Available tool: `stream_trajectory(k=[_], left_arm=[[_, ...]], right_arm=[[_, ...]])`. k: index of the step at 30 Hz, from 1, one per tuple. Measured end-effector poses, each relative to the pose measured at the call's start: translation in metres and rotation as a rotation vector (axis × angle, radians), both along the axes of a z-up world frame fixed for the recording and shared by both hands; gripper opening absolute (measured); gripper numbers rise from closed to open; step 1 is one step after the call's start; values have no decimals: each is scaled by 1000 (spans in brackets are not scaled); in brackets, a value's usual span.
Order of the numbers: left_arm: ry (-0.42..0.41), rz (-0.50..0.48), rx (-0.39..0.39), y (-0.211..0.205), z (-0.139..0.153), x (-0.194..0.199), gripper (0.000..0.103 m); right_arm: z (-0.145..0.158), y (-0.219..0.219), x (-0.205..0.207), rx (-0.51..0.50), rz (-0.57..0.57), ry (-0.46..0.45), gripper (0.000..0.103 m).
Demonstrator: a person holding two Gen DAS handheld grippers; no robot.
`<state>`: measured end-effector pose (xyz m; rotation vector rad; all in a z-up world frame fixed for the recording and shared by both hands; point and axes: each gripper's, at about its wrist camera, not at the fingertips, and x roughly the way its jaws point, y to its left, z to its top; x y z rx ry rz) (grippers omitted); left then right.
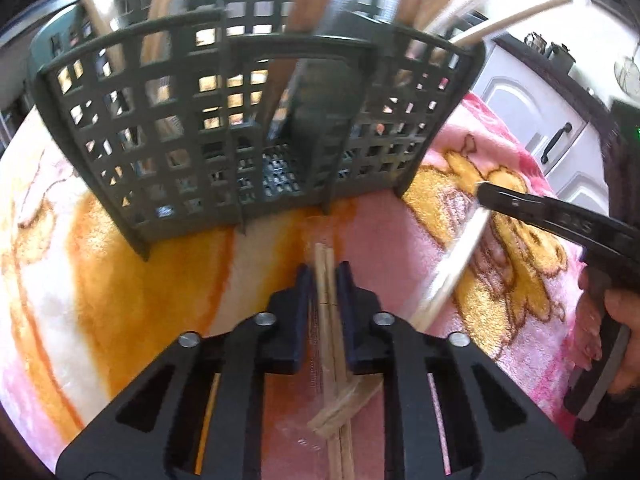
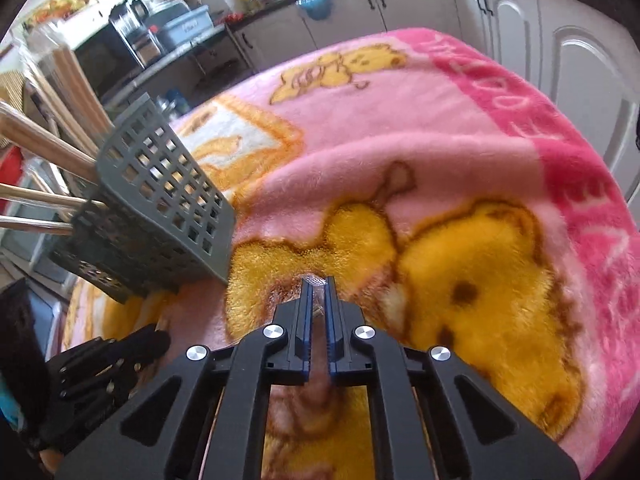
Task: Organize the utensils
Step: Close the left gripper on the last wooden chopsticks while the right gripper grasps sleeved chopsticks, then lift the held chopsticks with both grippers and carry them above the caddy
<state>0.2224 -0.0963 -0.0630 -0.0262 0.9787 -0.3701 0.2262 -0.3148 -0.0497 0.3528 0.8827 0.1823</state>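
A grey lattice utensil basket [image 1: 248,128] stands on the pink and yellow blanket, with several wooden utensil handles [image 1: 164,12] sticking out of it. It also shows in the right wrist view [image 2: 160,208] at the left. My left gripper [image 1: 325,270] is shut on a pair of wooden chopsticks [image 1: 326,280], just in front of the basket. My right gripper [image 2: 318,284] is shut on a clear-wrapped chopstick end [image 2: 316,294]; in the left wrist view the right gripper [image 1: 486,198] holds wrapped chopsticks [image 1: 452,268] at the right.
The blanket [image 2: 440,140] covers the whole table. White kitchen cabinets [image 2: 540,40] and a dark counter stand behind it. A wrapped chopstick piece [image 1: 344,408] lies crosswise under my left gripper. The left gripper's body [image 2: 100,364] shows at the lower left of the right wrist view.
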Motion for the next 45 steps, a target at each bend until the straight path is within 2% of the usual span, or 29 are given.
stream_trajectory(k=[3, 7, 11, 17, 24, 32, 45], left_arm=[[19, 7, -48, 10, 2, 1, 4], [-5, 24, -90, 26, 13, -8, 3], [-71, 50, -149, 42, 37, -23, 3], [-217, 100, -205, 64, 83, -46, 3], [-331, 157, -257, 84, 120, -62, 3], [-425, 195, -281, 93, 146, -69, 3], [-535, 254, -303, 101, 188, -41, 3]], right_arm=[[18, -5, -17, -26, -14, -74, 6], [44, -11, -36, -55, -27, -172, 5], [68, -15, -59, -45, -43, -264, 5], [95, -18, -98, -4, -73, -375, 5], [114, -11, -126, 22, -50, -446, 5], [134, 11, -143, 27, 1, -505, 5], [190, 48, -142, -17, 112, -636, 3]])
